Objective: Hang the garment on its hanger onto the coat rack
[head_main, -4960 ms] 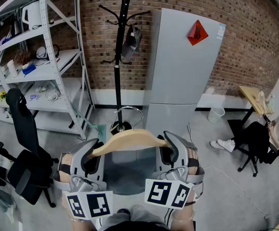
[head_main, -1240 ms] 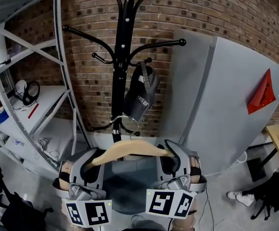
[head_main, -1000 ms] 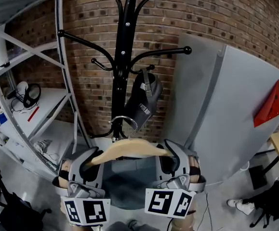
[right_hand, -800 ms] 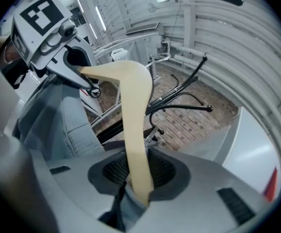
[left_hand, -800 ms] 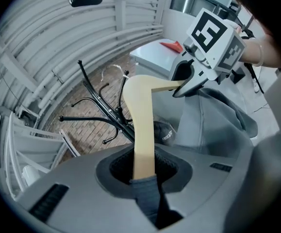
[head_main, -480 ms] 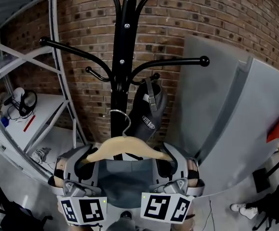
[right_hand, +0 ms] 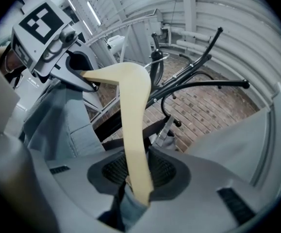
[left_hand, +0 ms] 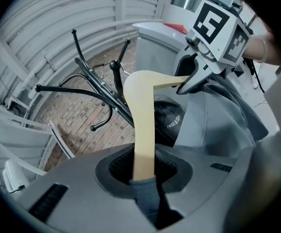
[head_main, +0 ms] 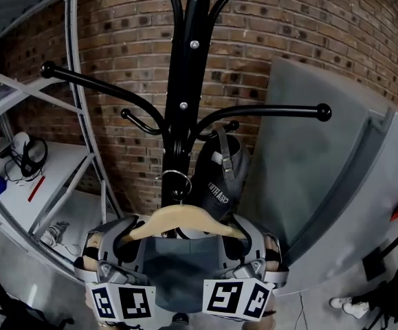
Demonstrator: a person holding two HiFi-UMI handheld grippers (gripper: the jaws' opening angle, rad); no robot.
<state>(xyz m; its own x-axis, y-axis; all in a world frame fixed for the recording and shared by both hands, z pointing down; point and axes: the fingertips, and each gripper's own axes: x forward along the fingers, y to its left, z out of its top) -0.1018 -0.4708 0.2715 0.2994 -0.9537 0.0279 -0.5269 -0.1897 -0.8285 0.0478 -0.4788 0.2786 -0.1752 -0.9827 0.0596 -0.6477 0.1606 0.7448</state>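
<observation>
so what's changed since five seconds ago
The pale wooden hanger carrying the grey garment has been brought right up to the black metal coat rack, its wire hook near the post. Left tongs and right tongs stay clamped on the hanger; the black bag still hangs there.

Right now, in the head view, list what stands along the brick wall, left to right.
white metal shelving → black coat rack pole → black bag hanging on the rack → grey fridge
</observation>
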